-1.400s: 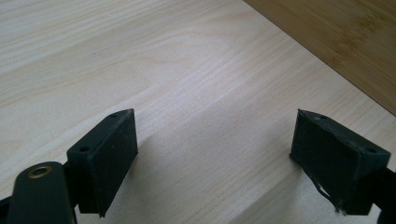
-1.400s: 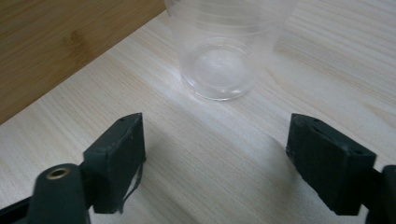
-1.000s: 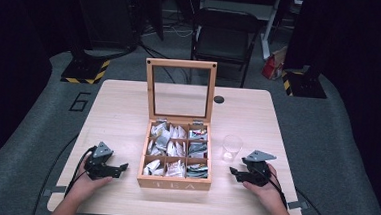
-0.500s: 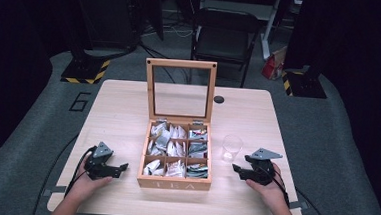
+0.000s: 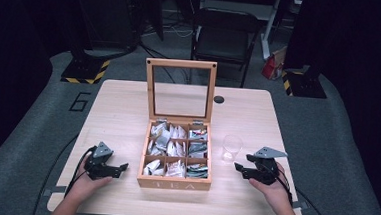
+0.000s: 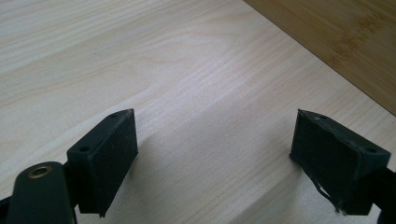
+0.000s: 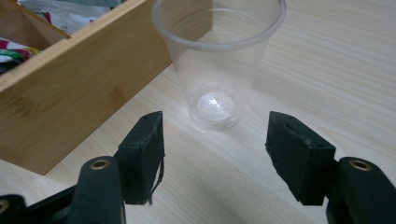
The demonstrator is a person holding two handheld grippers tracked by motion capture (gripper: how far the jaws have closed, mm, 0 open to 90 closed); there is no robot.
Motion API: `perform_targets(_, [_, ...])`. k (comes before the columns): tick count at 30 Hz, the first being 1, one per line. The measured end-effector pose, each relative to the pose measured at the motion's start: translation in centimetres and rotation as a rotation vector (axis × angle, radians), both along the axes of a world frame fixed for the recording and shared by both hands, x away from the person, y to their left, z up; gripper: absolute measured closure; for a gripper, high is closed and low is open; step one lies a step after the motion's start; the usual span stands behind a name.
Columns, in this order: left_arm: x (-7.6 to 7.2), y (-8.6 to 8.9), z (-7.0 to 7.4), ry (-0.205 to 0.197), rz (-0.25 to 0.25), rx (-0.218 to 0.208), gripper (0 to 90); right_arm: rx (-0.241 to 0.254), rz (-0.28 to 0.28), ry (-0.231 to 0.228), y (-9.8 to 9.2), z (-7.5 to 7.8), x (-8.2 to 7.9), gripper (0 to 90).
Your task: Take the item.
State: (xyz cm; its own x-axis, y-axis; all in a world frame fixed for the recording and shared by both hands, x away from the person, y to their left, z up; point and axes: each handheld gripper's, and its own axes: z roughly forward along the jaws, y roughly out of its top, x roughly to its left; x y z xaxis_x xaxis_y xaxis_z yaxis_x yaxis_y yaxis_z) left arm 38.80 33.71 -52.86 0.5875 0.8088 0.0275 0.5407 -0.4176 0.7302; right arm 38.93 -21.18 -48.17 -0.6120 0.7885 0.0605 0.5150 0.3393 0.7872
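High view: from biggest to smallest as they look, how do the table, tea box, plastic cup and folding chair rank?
1. Table
2. Tea box, lid raised
3. Folding chair, farther off, so unsure against the box
4. Plastic cup

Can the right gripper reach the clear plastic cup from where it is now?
Probably yes. The right gripper has open jaws, lately narrowing, with nothing between them. The clear plastic cup stands upright just ahead, beside the wooden tea box. Only bare table lies between.
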Motion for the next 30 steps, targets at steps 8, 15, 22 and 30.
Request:
perform_targets(8, [0.0, 0.0, 0.0, -0.001, 0.003, -0.001, 14.1, 0.022, 0.008, 0.008, -0.2, 1.6, -0.4, 36.5])
perform_targets(15, [0.0, 0.0, 0.0, -0.001, 0.006, -0.006, 14.1, -0.004, 0.030, -0.007, 0.1, 2.8, -0.3, 36.7])
perform_targets(22, [-0.1, -0.1, -0.1, 0.001, 0.012, -0.011, 14.1, 0.013, 0.047, -0.029, 0.8, 4.6, 0.1, 37.3])
perform_targets(30, [0.0, 0.0, 0.0, 0.003, 0.008, -0.006, 14.1, 0.013, 0.085, -0.051, 2.2, 6.7, 0.5, 37.9])
